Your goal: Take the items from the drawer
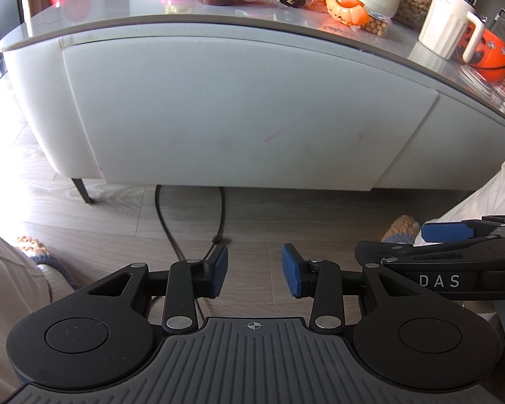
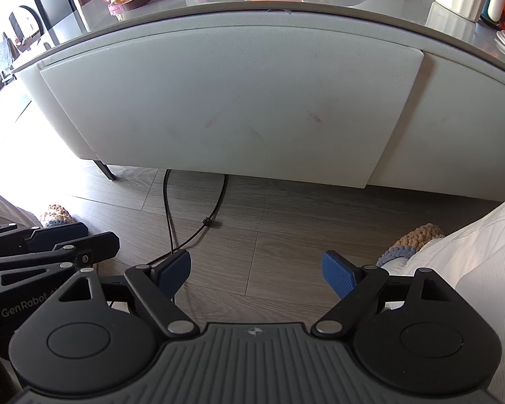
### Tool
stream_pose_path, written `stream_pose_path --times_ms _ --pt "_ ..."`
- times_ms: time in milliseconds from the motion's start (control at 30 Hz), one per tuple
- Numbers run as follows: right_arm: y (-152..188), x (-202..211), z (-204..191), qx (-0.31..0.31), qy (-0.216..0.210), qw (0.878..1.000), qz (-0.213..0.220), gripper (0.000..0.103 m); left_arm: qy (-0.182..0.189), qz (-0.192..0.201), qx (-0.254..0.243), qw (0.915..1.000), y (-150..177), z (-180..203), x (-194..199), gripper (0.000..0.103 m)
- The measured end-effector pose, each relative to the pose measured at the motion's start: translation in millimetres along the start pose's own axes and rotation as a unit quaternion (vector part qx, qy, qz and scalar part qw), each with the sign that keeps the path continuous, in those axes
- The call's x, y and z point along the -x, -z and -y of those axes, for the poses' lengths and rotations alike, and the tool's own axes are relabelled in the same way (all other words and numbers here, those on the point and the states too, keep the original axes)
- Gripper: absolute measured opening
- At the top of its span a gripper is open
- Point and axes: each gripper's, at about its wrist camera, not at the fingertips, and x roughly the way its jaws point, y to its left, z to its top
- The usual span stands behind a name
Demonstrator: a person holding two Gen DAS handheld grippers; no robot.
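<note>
Both claws hang low over the wooden floor point(image 1: 118, 208), side by side and tilted downward, which reads as a waiting pose before the reach; the left claw point(image 1: 254, 271) has its blue pads apart with nothing between them, and the right claw point(image 2: 256, 274) stands wider apart, likewise empty; each shows at the edge of the other's view, so they sit just beside one another. Ahead and above both is the drawer front point(image 1: 239, 111), a pale padded panel under the glossy worktop point(image 1: 118, 10), and it is shut, flush with the cabinet; no handle shows, so I judge the pull must come from an edge or the underside lip. A black cable point(image 1: 165, 215) trails across the floor between claws and drawer. Toys, a white jug point(image 1: 444, 23) and jars crowd the worktop, well clear of the claws; whatever the drawer holds is hidden.
</note>
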Motion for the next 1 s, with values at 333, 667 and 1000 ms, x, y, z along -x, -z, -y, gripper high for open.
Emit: stream_pose_path --times_ms 333,667,1000 --pt "-1 -1 0 0.0 0.001 1.0 -0.002 0.086 0.001 0.001 0.001 1.0 -1 1 0 0.039" --pt "-1 -1 2 -0.003 0.0 1.0 -0.002 0.086 0.003 0.005 -0.005 1.0 -1 2 1 0.021" --pt "-3 10 17 -0.041 -0.017 0.999 0.008 0.086 0.058 0.02 0.002 0.9981 -20 18 5 0.011"
